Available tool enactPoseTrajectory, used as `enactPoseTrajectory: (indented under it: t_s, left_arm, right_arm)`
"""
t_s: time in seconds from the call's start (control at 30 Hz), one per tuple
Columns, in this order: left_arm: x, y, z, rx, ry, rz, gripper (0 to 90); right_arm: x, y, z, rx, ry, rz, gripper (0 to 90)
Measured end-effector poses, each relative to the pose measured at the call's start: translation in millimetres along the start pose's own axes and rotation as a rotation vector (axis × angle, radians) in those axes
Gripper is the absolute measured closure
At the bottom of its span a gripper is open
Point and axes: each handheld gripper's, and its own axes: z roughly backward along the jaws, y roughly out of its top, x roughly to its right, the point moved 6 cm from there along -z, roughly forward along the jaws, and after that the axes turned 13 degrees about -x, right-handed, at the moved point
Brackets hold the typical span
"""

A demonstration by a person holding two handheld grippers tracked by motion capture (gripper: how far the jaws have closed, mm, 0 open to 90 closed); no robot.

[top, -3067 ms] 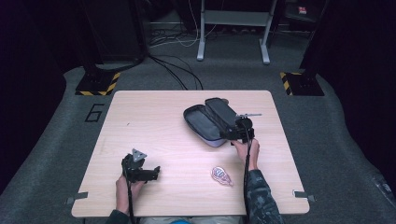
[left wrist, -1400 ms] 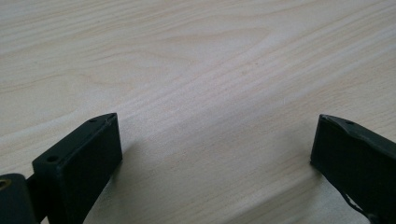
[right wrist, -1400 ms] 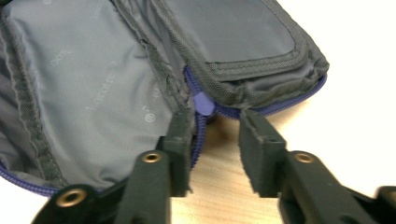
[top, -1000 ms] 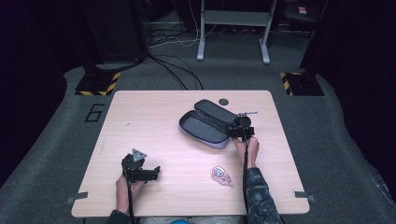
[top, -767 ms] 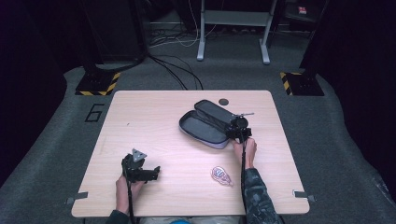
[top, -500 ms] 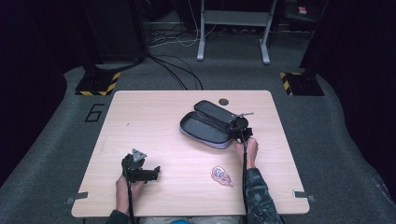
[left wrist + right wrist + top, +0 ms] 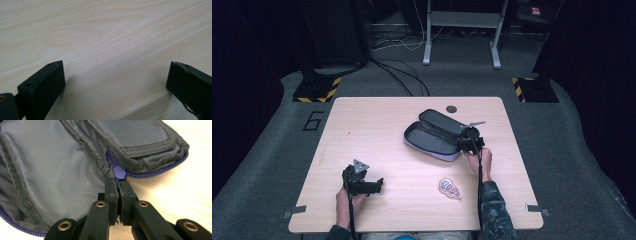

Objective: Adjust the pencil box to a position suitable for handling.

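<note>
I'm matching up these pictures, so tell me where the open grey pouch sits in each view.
High view: pouch lies open, right of the table's centre, its right end at the right claw.
Left gripper view: bare wooden table between the open jaws, no pouch.
Right gripper view: pouch lining spreads across the upper left.
Shared landmark: the right claw, shut on the pouch's zipper.

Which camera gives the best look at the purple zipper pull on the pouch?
The right gripper view: the zipper pull sits close up, pinched at its lower end between the shut right tool. The high view shows the open pouch small, the pull too tiny to make out. The left gripper view looks at the table.
</note>
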Motion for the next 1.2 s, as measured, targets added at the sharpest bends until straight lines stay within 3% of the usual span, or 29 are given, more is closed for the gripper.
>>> enactPoseTrajectory:
  t_s: [0.1, 0.43, 0.73, 1.13, 1.2]
  left_arm:
    - [0.1, 0.0, -0.1, 0.0, -0.002, 0.0, 1.9]
    - [0.2, 0.0, -0.1, 0.0, -0.002, 0.001, 1.9]
    - [0.1, 0.0, -0.1, 0.0, -0.001, 0.001, 1.9]
    - [0.1, 0.0, -0.1, 0.0, -0.002, 0.001, 1.9]
    - [0.1, 0.0, 0.0, 0.0, -0.001, 0.001, 1.9]
  right_arm:
    - [0.6, -1.8, 1.5, 0.002, 0.008, 0.007, 87.2]
    - [2.2, -5.0, 7.7, -0.015, 0.022, 0.149, 87.4]
    - [-2.3, 2.0, 4.7, -0.009, 0.053, 0.227, 87.3]
    - [5.7, 9.5, 0.0, 0.003, 0.037, 0.253, 87.0]
    - [6.2, 10.9, -2.3, -0.002, 0.064, 0.277, 87.1]
